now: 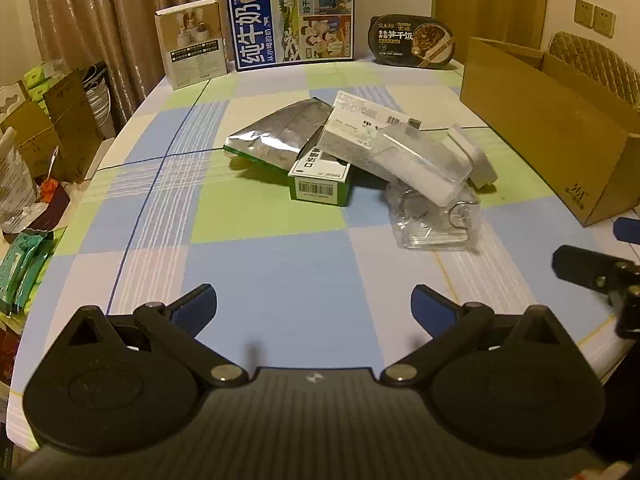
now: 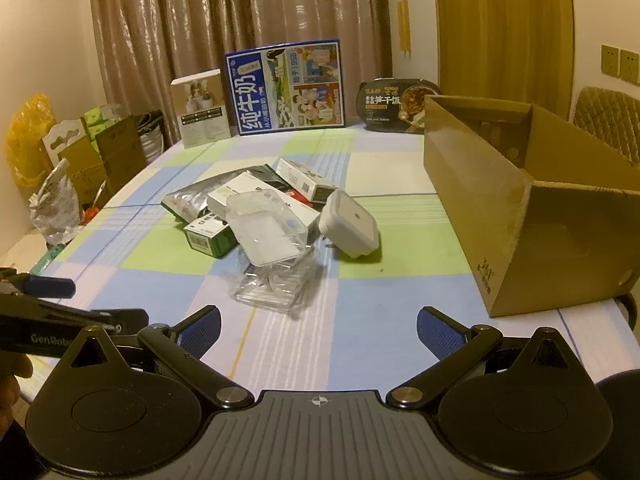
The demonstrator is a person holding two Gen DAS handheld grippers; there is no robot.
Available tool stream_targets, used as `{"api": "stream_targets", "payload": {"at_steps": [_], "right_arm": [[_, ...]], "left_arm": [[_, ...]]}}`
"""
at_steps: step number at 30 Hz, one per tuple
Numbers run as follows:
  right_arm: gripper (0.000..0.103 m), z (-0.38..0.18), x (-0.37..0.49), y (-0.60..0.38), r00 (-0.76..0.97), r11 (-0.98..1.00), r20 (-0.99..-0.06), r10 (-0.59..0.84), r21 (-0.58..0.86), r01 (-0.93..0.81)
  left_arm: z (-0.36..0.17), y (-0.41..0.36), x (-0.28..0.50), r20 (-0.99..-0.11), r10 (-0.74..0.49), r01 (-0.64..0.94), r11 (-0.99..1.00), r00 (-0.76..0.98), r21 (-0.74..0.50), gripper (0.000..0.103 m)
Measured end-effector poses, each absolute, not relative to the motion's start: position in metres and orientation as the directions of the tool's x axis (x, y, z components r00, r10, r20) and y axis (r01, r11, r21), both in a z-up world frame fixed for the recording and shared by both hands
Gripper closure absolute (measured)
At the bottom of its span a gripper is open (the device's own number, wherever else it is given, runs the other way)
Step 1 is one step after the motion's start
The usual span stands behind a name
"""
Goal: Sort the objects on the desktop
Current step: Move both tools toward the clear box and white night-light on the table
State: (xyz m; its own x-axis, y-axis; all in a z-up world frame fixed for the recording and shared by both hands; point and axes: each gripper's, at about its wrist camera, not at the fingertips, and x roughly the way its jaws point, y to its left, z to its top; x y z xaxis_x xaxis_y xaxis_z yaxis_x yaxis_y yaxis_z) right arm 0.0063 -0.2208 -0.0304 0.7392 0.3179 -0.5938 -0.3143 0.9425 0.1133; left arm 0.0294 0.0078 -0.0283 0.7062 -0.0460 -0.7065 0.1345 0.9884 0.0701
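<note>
A pile of small items lies mid-table: a silver foil pouch (image 1: 276, 136), a green-and-white carton (image 1: 320, 184), a white box (image 1: 360, 132), a clear plastic case (image 1: 424, 160) and a clear bag with a key ring (image 1: 436, 220). From the right wrist, the same pile shows a white square plug (image 2: 349, 224), the clear plastic case (image 2: 268, 232) and the green carton (image 2: 210, 238). My left gripper (image 1: 314, 308) hovers open near the front of the table, nothing between its fingers. My right gripper (image 2: 318, 330) is also open and holds nothing, short of the pile.
An open cardboard box (image 2: 520, 216) stands on the right side of the checked tablecloth (image 1: 260, 272). A milk carton box (image 1: 290, 20), a beige box (image 1: 192, 42) and a black meal tray (image 1: 412, 42) line the far edge. Cartons and bags crowd the floor at left (image 1: 48, 132).
</note>
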Motion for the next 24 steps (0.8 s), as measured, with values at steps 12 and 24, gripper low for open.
{"api": "stream_targets", "payload": {"at_steps": [12, 24], "right_arm": [[0.002, -0.032, 0.007, -0.226, 0.745, 0.948, -0.589, 0.313, 0.141, -0.287], [0.002, -0.035, 0.008, -0.223, 0.741, 0.947, -0.593, 0.315, 0.140, -0.290]], "left_arm": [[-0.034, 0.008, 0.025, -0.722, -0.044, 0.137, 0.988, 0.690, 0.070, 0.001], [-0.036, 0.016, 0.035, -0.743, -0.054, 0.107, 0.994, 0.667, 0.024, 0.001]]}}
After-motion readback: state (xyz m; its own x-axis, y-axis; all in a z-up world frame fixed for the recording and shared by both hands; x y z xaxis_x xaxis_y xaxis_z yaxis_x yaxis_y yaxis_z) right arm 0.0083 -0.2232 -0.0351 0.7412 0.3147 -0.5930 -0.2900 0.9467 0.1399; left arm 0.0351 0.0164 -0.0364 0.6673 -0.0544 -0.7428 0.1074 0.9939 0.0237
